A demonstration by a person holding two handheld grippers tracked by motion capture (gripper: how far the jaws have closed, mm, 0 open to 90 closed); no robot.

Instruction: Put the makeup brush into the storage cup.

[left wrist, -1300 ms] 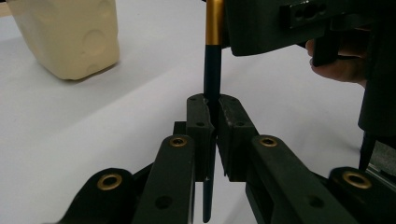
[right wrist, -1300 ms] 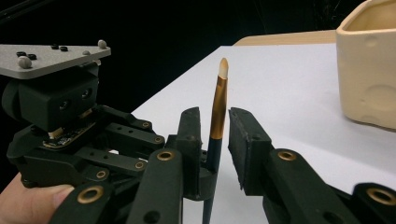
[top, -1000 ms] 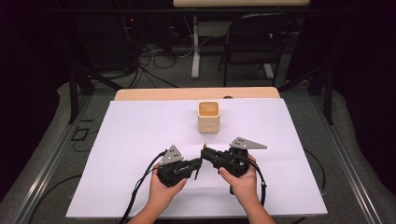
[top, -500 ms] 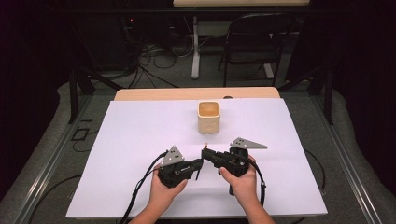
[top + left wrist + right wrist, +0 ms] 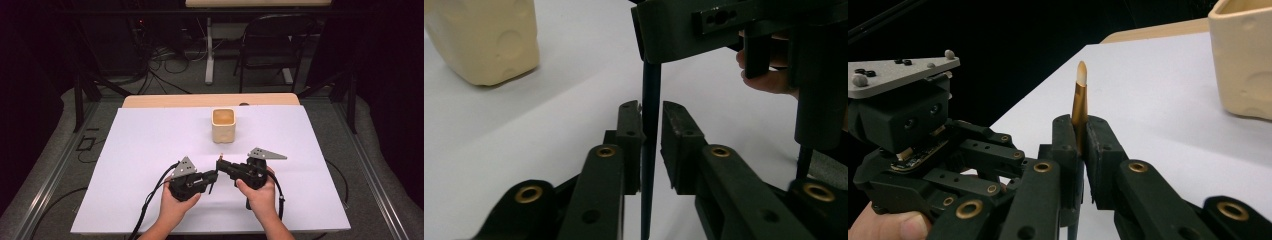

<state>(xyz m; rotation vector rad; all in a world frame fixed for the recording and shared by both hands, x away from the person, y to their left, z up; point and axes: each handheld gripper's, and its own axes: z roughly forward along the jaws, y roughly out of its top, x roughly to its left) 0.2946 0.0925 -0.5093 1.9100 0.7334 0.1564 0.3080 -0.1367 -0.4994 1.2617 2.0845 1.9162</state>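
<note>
The right claw (image 5: 1079, 145) holds a thin brush (image 5: 1080, 95) tight, gold part and pale tip sticking up. The left claw (image 5: 651, 145) has just been opening a bit, and the dark handle (image 5: 650, 100) stands between its jaws. Both are near the front edge of the table (image 5: 125, 150). This looks like passing the brush over. Next, the right claw must carry it to the cup (image 5: 223, 125) by the back edge
</note>
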